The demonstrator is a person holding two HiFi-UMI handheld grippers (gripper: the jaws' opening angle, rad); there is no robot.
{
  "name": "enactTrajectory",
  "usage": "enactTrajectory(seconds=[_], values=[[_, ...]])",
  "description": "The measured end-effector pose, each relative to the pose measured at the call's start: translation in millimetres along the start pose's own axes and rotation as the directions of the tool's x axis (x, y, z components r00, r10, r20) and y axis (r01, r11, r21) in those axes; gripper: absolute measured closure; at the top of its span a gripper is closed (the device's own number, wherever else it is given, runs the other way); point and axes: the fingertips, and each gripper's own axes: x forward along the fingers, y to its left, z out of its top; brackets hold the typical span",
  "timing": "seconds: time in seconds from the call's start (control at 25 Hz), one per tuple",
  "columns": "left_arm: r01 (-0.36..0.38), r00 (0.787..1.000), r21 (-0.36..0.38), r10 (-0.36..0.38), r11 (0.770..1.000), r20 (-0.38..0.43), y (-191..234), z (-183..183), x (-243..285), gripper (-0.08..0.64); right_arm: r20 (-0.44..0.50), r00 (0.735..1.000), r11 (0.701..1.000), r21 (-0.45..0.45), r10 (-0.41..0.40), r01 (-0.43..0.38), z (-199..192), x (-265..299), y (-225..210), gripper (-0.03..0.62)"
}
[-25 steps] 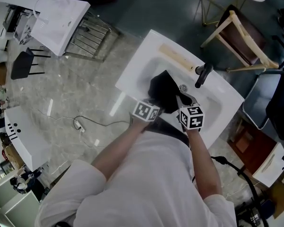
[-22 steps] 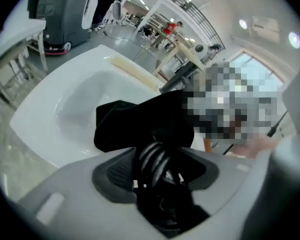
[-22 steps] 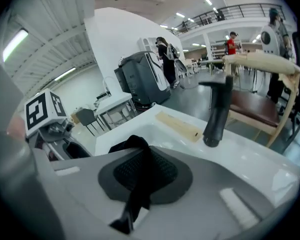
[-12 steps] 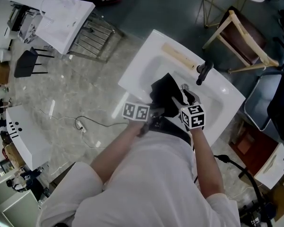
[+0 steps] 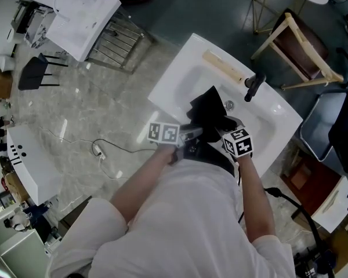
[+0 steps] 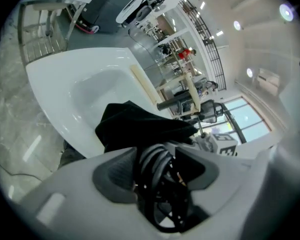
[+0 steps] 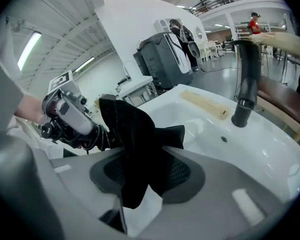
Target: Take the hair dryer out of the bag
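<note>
A black cloth bag (image 5: 211,112) lies crumpled in the white sink (image 5: 180,74). At the bag's near edge, my left gripper (image 5: 190,139) is shut on a coil of black cord (image 6: 162,184) from the hair dryer. The left gripper view shows the coil wedged between the pads (image 6: 115,171), with the bag (image 6: 135,126) just beyond. The dryer's body is not clearly visible. My right gripper (image 5: 223,127) is at the bag's right side. Its jaws are closing, and a fold of the bag (image 7: 132,134) is squeezed between the pads (image 7: 182,174).
A black tap (image 5: 252,87) stands at the sink's far rim, with a pale wooden bar (image 5: 223,67) lying beside it. The person's body is against the sink's near edge. Marble floor with a cable (image 5: 98,150) is on the left, and chairs (image 5: 296,39) are on the right.
My left gripper has rolled and drawn back left, away from the bag, with the cord coil in it. My right gripper let go and took a new bite of the bag.
</note>
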Motion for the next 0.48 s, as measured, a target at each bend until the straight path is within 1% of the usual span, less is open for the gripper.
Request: enactTrajectory(seconds=[0.16,0.24,0.28,0.48], values=[[-0.009,0.998,-0.083,0.014,0.997,0.058,5,8,-8,0.32,0.009,1.0,0.999,-0.042,-0.025,0.025,8,-1,2,0.459],[-0.016,0.997,-0.119,0.025,0.993,0.08,8,9,-13,0.319,0.02,0.999,0.998,-0.037,-0.049,0.049,10,-4,2,0.529],[-0.017,0.996,-0.125,0.028,0.992,0.084,9,9,-15,0.319,0.023,0.998,0.998,-0.031,-0.06,0.061,10,-5,1,0.541],[0.009,0.996,-0.138,0.003,0.99,0.091,10,9,-22,0.319,0.033,0.991,0.992,0.008,-0.128,0.127,10,-7,-12,0.546]])
